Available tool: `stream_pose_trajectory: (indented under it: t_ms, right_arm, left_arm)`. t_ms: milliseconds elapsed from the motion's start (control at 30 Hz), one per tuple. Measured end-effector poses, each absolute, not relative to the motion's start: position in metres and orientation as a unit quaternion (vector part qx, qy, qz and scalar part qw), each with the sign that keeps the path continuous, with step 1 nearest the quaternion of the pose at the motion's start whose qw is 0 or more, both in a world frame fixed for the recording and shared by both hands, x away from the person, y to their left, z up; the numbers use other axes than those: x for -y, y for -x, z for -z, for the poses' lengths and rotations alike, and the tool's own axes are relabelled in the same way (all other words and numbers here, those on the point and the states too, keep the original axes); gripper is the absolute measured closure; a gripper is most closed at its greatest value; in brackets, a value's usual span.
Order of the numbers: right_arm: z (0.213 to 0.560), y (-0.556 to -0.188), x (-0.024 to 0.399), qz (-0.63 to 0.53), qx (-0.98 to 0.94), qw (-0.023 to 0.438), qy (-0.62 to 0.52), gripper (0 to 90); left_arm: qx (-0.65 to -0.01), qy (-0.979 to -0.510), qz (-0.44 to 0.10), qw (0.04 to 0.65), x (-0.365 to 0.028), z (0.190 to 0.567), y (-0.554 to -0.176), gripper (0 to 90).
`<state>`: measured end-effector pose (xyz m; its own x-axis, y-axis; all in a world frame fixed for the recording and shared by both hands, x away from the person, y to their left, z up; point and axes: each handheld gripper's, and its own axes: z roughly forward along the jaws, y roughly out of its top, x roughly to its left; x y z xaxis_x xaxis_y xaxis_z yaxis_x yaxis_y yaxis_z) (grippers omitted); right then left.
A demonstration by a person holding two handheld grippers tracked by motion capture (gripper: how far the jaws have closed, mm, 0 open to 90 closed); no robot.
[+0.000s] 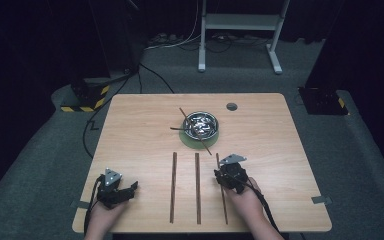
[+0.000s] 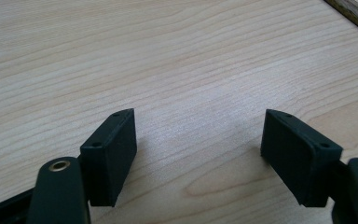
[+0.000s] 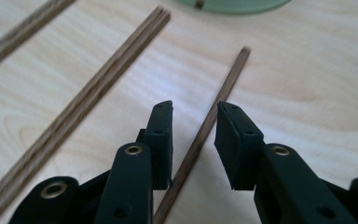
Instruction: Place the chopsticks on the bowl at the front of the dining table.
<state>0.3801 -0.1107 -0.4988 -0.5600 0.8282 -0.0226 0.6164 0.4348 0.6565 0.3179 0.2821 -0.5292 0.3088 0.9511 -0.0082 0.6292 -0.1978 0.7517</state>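
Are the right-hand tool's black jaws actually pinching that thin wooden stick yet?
Cannot tell. In the right gripper view the stick runs between the right gripper jaws; a gap shows beside the right jaw, but the left one may brush it.

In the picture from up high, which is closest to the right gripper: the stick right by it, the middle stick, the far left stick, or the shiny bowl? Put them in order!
From the right gripper, in the high view:
1. Right stick, running under the gripper itself.
2. Middle stick, just to its left.
3. Left stick and the shiny bowl: too close to call. The stick lies further left, the bowl sits up the table on a green mat.
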Motion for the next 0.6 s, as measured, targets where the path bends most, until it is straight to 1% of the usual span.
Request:
stream_pose_trajectory:
  t_ms: [67,233,300,333,367,400,600]
  right_arm:
    - [0.504,-0.374,0.110,-0.300,-0.833,0.180,-0.429,66.4]
    - [0.510,-0.370,0.112,-0.292,-0.835,0.173,-0.433,67.7]
    - [0.511,-0.368,0.116,-0.298,-0.832,0.173,-0.434,72.5]
    - [0.511,-0.368,0.116,-0.298,-0.832,0.173,-0.434,72.5]
    - [0.510,-0.367,0.117,-0.296,-0.833,0.174,-0.435,75.7]
    - [0.510,-0.367,0.118,-0.297,-0.833,0.173,-0.434,77.0]
    - [0.510,-0.370,0.124,-0.295,-0.831,0.176,-0.438,81.3]
  left_arm:
    - [-0.537,-0.736,-0.240,0.336,-0.282,0.529,-0.318,26.8]
    - [-0.537,-0.736,-0.240,0.336,-0.282,0.529,-0.318,26.8]
    - [-0.537,-0.736,-0.240,0.336,-0.282,0.529,-0.318,26.8]
    - [-0.537,-0.736,-0.240,0.336,-0.282,0.529,-0.318,26.8]
    - [-0.537,-0.736,-0.240,0.336,-0.282,0.529,-0.318,26.8]
    - [-0.535,-0.739,-0.239,0.333,-0.283,0.529,-0.318,26.8]
    - [-0.535,-0.739,-0.239,0.333,-0.283,0.529,-0.318,26.8]
